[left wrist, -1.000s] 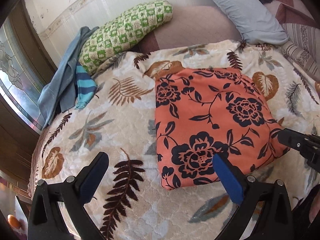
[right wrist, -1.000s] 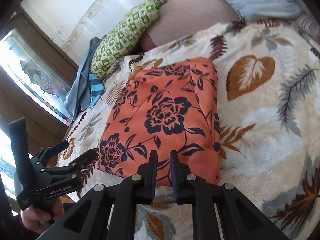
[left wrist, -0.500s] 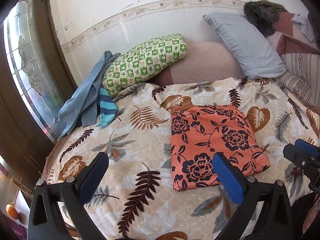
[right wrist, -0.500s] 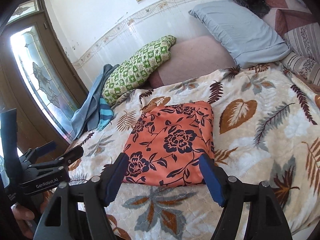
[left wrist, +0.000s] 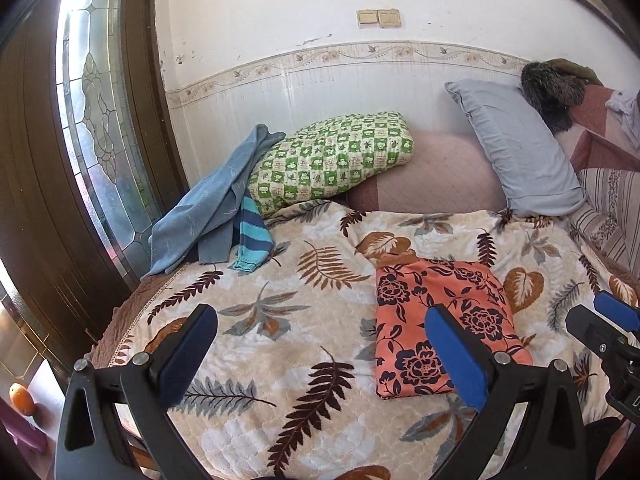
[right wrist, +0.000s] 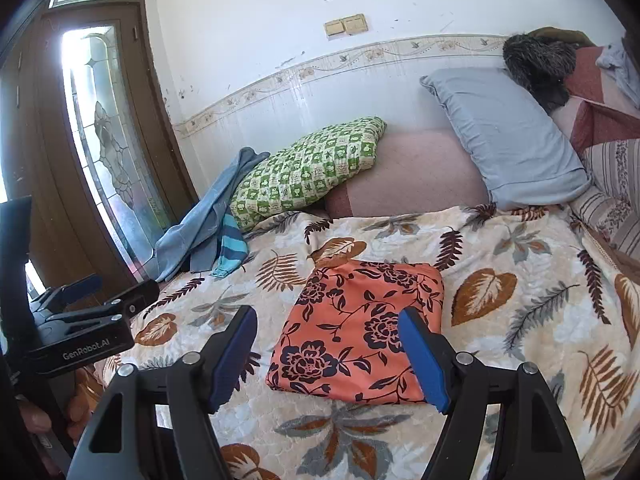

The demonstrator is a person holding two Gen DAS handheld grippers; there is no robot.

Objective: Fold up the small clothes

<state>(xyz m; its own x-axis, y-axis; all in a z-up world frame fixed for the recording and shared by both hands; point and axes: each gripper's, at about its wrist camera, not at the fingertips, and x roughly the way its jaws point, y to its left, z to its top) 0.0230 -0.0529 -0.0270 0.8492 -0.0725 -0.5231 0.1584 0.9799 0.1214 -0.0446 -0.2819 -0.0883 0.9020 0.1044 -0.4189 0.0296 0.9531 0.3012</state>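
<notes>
Centrally on the bed lies a folded orange garment (left wrist: pixel 444 320) printed with dark flowers, a neat flat rectangle resting on a cream blanket (left wrist: pixel 280 340) patterned with brown and grey leaves. Nothing touches the garment.

Just in front of the garment, the right gripper (right wrist: pixel 328 354) hovers with its blue-padded fingers (right wrist: pixel 420 356) spread wide, holding nothing; the garment's near edge shows between them. To the garment's left, the left gripper (left wrist: pixel 320 356) also hangs above the blanket with its fingers (left wrist: pixel 456 356) wide apart and empty, its right finger overlapping the garment's near corner in the left wrist view. Whether that finger is above the cloth or merely in front of it is hard to judge through the fisheye lens.

Beyond the garment, towards the wall, a green checked cushion (left wrist: pixel 332 160) leans on a pink bolster (left wrist: pixel 432 176). Left of the cushion, a blue cloth (left wrist: pixel 204 208) and a teal striped piece (left wrist: pixel 252 240) drape over the blanket's far corner. Right of the bolster, a pale blue pillow (left wrist: pixel 516 144) slopes against the wall, with a dark furry item (left wrist: pixel 552 88) above it. Far left of the garment stands a wooden door with a leaded glass panel (left wrist: pixel 96 120).
</notes>
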